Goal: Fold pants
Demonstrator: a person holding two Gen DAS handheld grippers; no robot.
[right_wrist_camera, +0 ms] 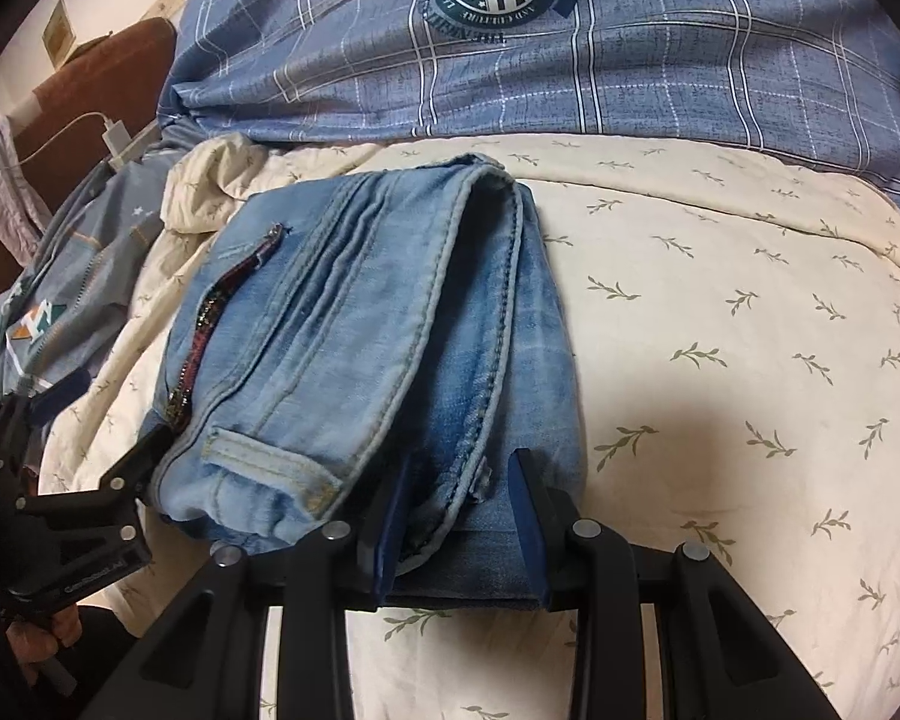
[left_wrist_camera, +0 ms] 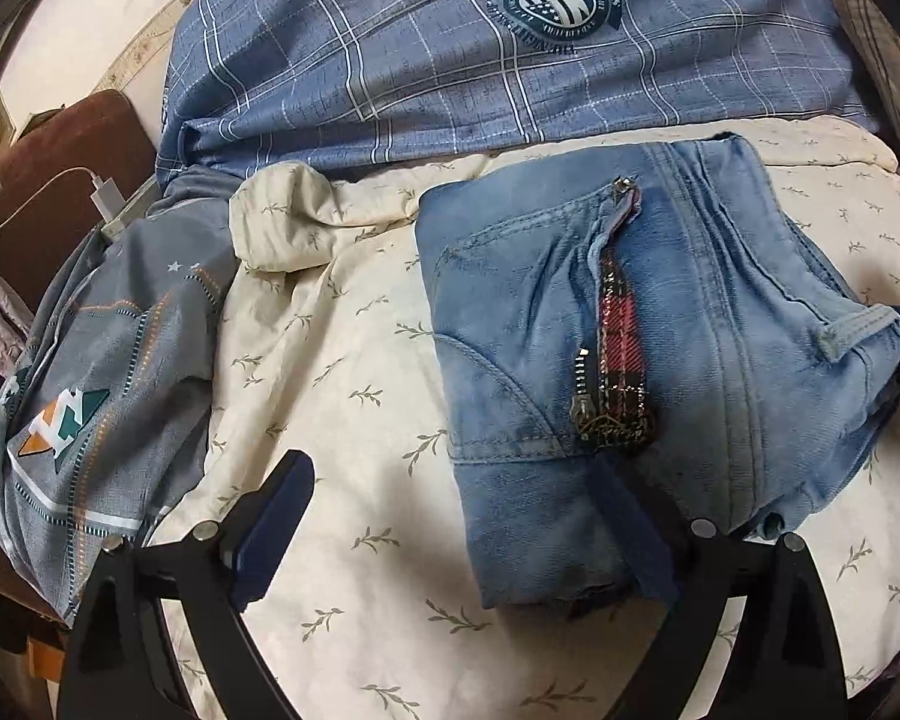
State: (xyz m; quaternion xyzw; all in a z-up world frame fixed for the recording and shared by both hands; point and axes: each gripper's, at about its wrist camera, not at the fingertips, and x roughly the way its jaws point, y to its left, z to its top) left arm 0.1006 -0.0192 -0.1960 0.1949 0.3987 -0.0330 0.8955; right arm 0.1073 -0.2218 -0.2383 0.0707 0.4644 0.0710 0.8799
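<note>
On the cream leaf-print bedsheet, as the left wrist view shows it, the folded jeans lie as a compact bundle right of centre. An open zip with a red plaid lining runs down the top layer. The left gripper stands wide: its left finger rests over bare sheet, and its right finger lies against the near edge of the jeans. Nothing is clamped between the two. A blue checked quilt with a round emblem lies beyond the jeans, and a grey patterned cloth lies at the left. A white charging cable rests on a brown piece of furniture at the far left. The dark tip of the right gripper shows at the right edge, beside the belt loop.

Across the right wrist view, the jeans lie left of centre on the bedsheet, with the seam fold facing up. The right gripper stands narrow, with the near end of the folded jeans between its blue pads. The pads press on the denim layers. The left gripper appears at the lower left, touching the waistband corner of the jeans. A hand holds its handle.
</note>
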